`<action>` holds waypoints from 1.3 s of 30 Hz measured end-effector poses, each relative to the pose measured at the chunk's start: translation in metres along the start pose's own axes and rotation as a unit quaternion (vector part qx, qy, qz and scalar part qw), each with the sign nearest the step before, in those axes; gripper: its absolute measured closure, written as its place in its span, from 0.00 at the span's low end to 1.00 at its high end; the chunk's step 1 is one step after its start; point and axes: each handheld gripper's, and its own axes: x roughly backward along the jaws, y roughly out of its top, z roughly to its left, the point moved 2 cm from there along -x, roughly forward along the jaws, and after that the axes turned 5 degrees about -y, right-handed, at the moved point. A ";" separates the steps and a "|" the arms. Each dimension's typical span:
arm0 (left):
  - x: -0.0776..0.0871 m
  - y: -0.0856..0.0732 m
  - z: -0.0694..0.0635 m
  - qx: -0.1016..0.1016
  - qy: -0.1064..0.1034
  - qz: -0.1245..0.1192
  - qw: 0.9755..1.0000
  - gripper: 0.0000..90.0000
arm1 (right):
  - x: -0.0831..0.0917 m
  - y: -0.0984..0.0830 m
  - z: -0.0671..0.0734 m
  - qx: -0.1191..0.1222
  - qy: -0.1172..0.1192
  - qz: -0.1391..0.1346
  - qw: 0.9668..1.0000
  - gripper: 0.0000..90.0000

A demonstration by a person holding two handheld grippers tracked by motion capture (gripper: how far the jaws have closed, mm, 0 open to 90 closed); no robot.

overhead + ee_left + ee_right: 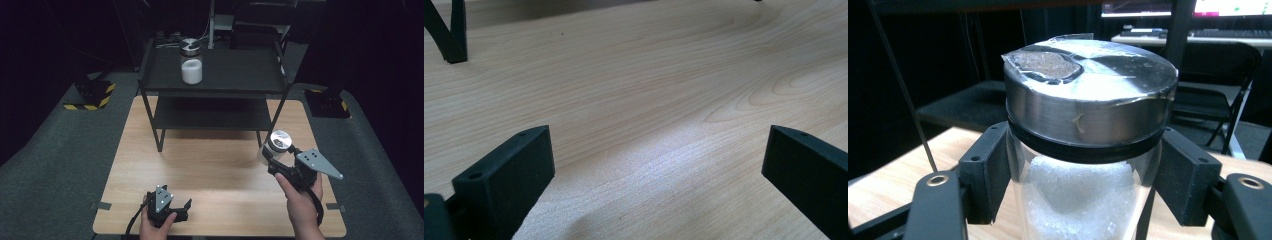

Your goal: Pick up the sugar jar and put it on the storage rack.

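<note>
My right gripper (271, 159) is shut on a clear glass jar (273, 146) with a silver metal lid and white grains inside, held above the right part of the wooden table (210, 175). In the right gripper view the jar (1083, 150) stands upright between the two black jaws, which press on its glass just under the lid. A second jar (191, 62) of the same kind stands on the top of the black shelf rack (235, 75). My left gripper (187, 206) rests low at the table's front left, open, with bare wood between its fingertips (514, 170).
The black two-level rack stands at the table's far side; one of its legs (451, 35) shows in the left gripper view. A lower shelf (210, 117) lies under the top one. Grey carpet surrounds the table, with yellow-black marked bases (92, 97) at both sides.
</note>
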 end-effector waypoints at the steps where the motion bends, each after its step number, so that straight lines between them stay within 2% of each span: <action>1: 0.000 0.000 0.000 -0.001 0.000 0.000 1.000 0.01 | -0.001 0.004 0.000 -0.001 0.002 -0.002 1.000 0.34; 16: 0.000 0.001 0.002 0.006 -0.002 0.001 1.000 0.01 | -0.017 0.061 0.020 0.021 0.004 -0.031 0.999 0.34; 22: 0.001 -0.001 0.004 0.019 -0.004 -0.003 1.000 0.01 | -0.026 0.079 0.026 0.026 -0.001 -0.038 0.999 0.34; 27: 0.000 0.000 0.003 0.014 0.000 0.000 1.000 0.01 | -0.037 0.094 0.027 0.024 -0.004 -0.037 0.999 0.34; 32: 0.000 0.000 0.003 0.017 -0.001 0.000 1.000 0.01 | -0.045 0.105 0.027 0.016 -0.005 -0.037 0.999 0.34; 39: 0.001 -0.001 0.001 0.017 0.003 -0.002 1.000 0.01 | -0.062 0.126 0.037 0.035 -0.027 -0.034 0.998 0.34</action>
